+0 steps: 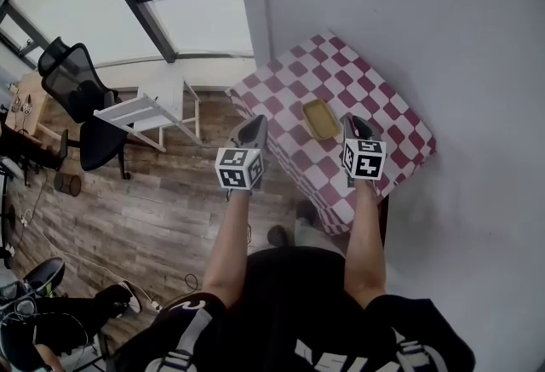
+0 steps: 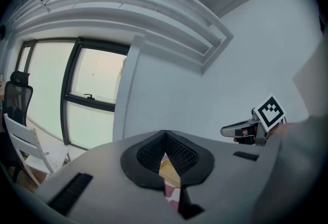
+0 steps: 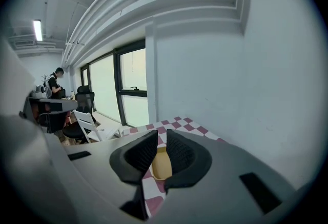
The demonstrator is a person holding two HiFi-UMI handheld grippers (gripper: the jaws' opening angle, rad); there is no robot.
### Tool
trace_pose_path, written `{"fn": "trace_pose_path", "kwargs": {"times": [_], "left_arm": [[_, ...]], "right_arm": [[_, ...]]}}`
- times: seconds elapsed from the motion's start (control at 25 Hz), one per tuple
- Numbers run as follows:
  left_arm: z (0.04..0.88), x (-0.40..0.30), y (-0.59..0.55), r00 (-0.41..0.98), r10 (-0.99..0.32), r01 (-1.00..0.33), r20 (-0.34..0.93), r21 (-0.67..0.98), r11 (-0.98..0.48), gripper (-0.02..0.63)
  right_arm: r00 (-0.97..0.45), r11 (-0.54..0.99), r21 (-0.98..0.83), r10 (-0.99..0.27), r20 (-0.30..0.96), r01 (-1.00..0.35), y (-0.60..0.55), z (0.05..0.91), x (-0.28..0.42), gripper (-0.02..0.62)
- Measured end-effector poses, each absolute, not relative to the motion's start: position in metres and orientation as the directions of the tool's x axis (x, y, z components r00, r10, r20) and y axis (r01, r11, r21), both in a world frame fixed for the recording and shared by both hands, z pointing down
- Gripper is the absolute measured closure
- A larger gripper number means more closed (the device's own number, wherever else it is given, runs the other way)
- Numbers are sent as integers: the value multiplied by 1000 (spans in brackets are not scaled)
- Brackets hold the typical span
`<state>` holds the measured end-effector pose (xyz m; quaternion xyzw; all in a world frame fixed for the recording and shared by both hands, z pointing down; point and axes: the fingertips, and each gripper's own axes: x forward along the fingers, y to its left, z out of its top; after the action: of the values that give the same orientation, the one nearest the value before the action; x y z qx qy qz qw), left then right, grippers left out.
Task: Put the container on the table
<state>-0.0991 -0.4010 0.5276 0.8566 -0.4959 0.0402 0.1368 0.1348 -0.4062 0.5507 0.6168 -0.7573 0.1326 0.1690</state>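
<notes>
A shallow yellow container lies flat on the table with a red-and-white checked cloth, near its middle. My left gripper hovers off the table's left edge over the floor; in the left gripper view its tips meet with nothing between them, and the container shows below the pads. My right gripper hangs above the cloth just right of the container. Its jaws stand a narrow slit apart and hold nothing. The container is seen through that slit, far off on the cloth.
A white wall runs along the table's far and right sides. A white folding chair and a black office chair stand on the wood floor to the left. A person stands at a distant desk.
</notes>
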Motion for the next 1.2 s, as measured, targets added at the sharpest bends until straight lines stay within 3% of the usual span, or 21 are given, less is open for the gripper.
{"fn": "trace_pose_path", "kwargs": {"times": [0.32,1.2], "left_arm": [[525,-99,-390,520,-830,-852,200,191,-488,581],[524,-111,-375,509,-839,-857,194,203,-474,581]], "right_arm": [[-171,179,-19,-898,405,-984,-387,550,141,578],[-210,203,-60,-883,419,-977,-369,554,135,581]]}}
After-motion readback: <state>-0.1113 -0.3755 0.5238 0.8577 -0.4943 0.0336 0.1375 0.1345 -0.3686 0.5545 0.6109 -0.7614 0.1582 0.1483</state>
